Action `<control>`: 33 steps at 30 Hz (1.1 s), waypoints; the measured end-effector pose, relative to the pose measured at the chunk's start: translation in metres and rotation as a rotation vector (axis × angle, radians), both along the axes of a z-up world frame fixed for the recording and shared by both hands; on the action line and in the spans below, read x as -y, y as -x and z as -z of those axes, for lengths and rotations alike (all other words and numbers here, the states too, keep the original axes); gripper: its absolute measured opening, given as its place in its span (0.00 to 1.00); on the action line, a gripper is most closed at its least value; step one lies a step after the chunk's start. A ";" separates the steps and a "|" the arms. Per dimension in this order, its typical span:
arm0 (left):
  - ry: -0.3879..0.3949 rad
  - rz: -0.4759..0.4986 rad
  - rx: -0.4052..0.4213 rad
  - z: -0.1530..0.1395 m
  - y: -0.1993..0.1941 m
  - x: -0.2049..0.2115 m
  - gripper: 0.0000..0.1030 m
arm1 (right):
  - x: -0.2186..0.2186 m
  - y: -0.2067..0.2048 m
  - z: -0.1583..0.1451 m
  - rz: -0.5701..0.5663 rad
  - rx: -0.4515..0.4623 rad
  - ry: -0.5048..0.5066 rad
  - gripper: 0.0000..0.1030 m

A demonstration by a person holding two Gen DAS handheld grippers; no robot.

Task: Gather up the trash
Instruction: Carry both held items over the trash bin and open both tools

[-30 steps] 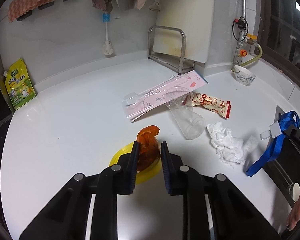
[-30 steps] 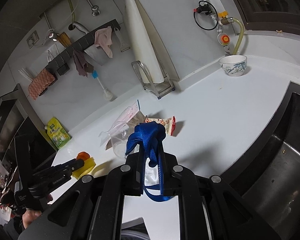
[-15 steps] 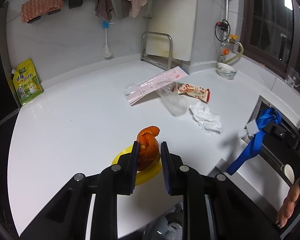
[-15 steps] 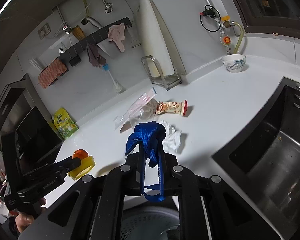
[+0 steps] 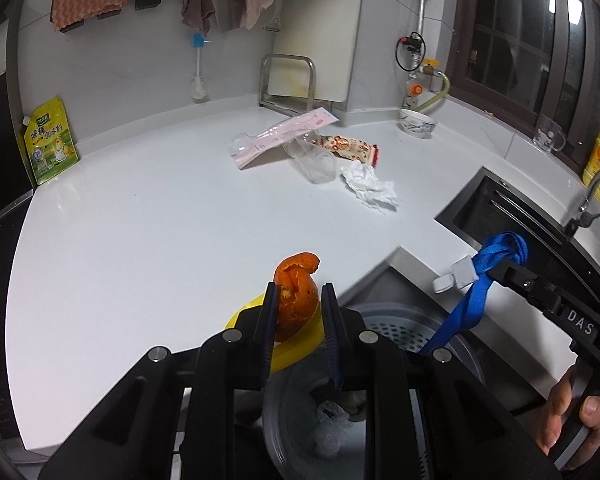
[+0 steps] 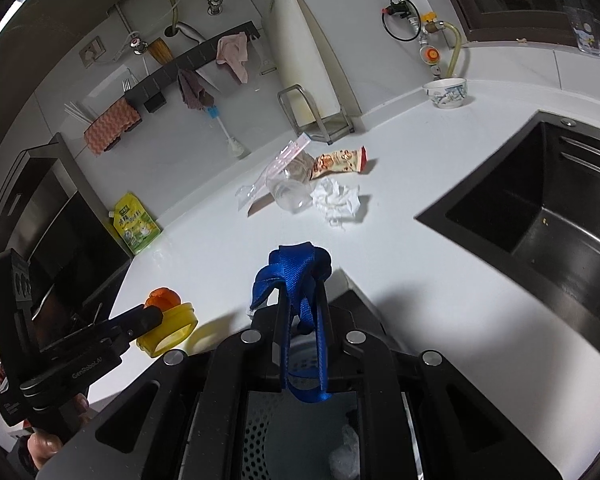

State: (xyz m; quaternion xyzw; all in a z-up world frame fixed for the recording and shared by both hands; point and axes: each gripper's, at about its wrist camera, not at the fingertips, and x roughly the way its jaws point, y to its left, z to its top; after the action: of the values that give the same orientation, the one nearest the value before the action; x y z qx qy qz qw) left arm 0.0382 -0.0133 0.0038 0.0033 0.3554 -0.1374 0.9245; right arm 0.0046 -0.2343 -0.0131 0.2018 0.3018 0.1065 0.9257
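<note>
- White countertop [image 5: 148,216]: L-shaped, spanning the scene from the left to the far right corner.
- Black sink [image 6: 540,216]: sunk into the countertop at right, with a faucet [image 5: 592,192] on its right side.
- Grey trash bin [image 5: 384,324]: below the near counter edge, with a perforated rim; crumpled clear plastic [image 5: 330,424] lies inside.
- Left gripper [image 5: 299,300]: jaws clamped on an orange peel [image 5: 296,296] and on the yellow lid [image 5: 296,350] under it, held at the near counter edge, partly above the bin.
- Right gripper [image 6: 300,300]: jaws closed tight on a blue lanyard [image 6: 296,276], whose loop hangs down over the bin; a white clip [image 5: 458,276] dangles at its end.
- Pink-and-clear flat package [image 5: 284,136]: far centre of the counter, leaning across the cup.
- Clear plastic cup [image 5: 312,158]: on its side beneath that package.
- Crumpled white tissue [image 5: 370,186]: just right of the cup, nearer.
- Red snack wrapper [image 5: 350,146]: behind the tissue, touching the cup.
- Green-yellow pouch [image 5: 50,140]: upright against the far left wall.
- Patterned bowl [image 5: 418,124]: far right corner.
</note>
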 end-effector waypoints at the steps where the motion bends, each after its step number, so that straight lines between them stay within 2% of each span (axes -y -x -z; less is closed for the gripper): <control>1: 0.006 0.011 -0.002 0.002 0.005 0.001 0.21 | -0.001 0.003 0.001 0.001 -0.004 0.005 0.10; 8: 0.044 0.093 -0.033 0.020 0.035 0.014 0.21 | -0.007 0.033 0.024 0.001 -0.050 0.042 0.10; 17: 0.031 0.158 -0.106 0.054 0.048 0.037 0.21 | -0.005 0.052 0.053 0.021 -0.132 0.065 0.10; 23: 0.011 0.168 -0.105 0.058 0.052 0.046 0.21 | -0.004 0.052 0.062 0.023 -0.159 0.063 0.11; 24: 0.009 0.166 -0.108 0.059 0.051 0.046 0.21 | -0.005 0.052 0.063 0.024 -0.162 0.065 0.13; 25: 0.009 0.161 -0.110 0.059 0.051 0.045 0.22 | -0.005 0.052 0.063 0.024 -0.164 0.068 0.25; 26: 0.009 0.153 -0.114 0.059 0.050 0.044 0.23 | -0.005 0.053 0.062 0.029 -0.160 0.071 0.37; 27: 0.010 0.147 -0.117 0.059 0.050 0.043 0.27 | -0.004 0.055 0.061 0.044 -0.146 0.081 0.40; 30: 0.015 0.117 -0.126 0.061 0.047 0.038 0.48 | -0.002 0.056 0.060 0.054 -0.142 0.084 0.44; 31: 0.019 0.106 -0.125 0.061 0.047 0.036 0.58 | -0.001 0.056 0.060 0.056 -0.143 0.080 0.44; 33: 0.030 0.093 -0.120 0.060 0.047 0.032 0.59 | 0.001 0.056 0.061 0.059 -0.144 0.075 0.44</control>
State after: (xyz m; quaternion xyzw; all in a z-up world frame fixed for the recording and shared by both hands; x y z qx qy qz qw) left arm -0.0085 -0.0449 -0.0562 -0.0021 0.4074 -0.1853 0.8942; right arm -0.0517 -0.2357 -0.0742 0.1827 0.3653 0.0530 0.9113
